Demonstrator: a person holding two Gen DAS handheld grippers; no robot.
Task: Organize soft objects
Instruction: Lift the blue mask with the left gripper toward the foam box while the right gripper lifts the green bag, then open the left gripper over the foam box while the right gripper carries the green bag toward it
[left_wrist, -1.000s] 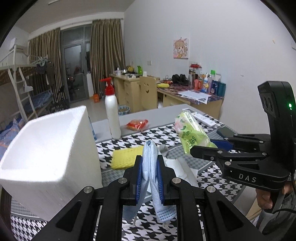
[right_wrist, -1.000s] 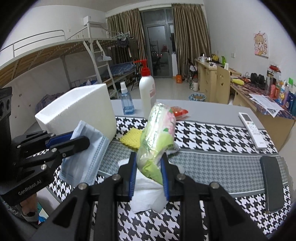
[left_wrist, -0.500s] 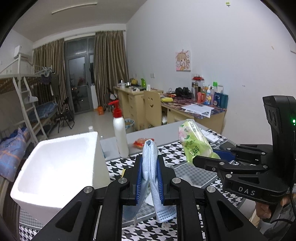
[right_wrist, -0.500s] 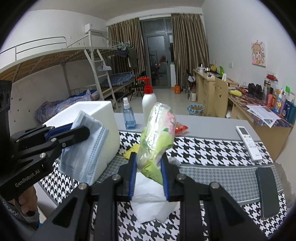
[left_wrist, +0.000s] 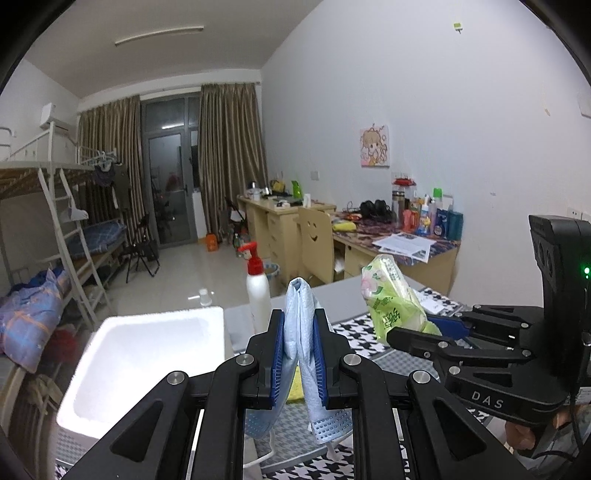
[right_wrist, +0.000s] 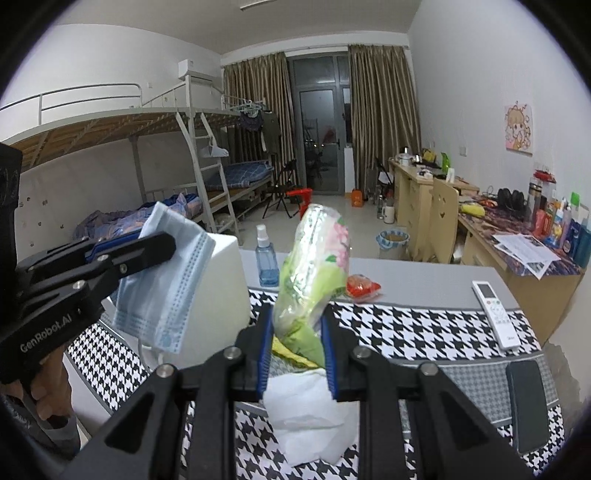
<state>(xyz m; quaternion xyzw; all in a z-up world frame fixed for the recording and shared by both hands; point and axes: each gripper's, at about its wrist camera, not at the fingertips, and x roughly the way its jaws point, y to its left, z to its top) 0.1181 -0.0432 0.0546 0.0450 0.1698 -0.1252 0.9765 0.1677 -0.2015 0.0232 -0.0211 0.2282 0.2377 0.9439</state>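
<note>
**Both grippers loaded above the table**

At left stands the white foam box (left_wrist: 147, 354), open-topped, on the houndstooth tablecloth (right_wrist: 406, 325). The left gripper (left_wrist: 298, 354) is nearly closed, its blue pads pinching a light-blue face mask (left_wrist: 301, 332) held above the table beside the box. To the right, the right gripper (right_wrist: 297, 354) clamps a green tissue pack (right_wrist: 314, 266) upright, in the air over a crumpled white tissue (right_wrist: 310, 417).

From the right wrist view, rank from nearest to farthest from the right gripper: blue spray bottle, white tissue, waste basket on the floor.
1. white tissue, just below the right gripper
2. blue spray bottle, table's far edge, left
3. waste basket, floor beyond the table
</note>
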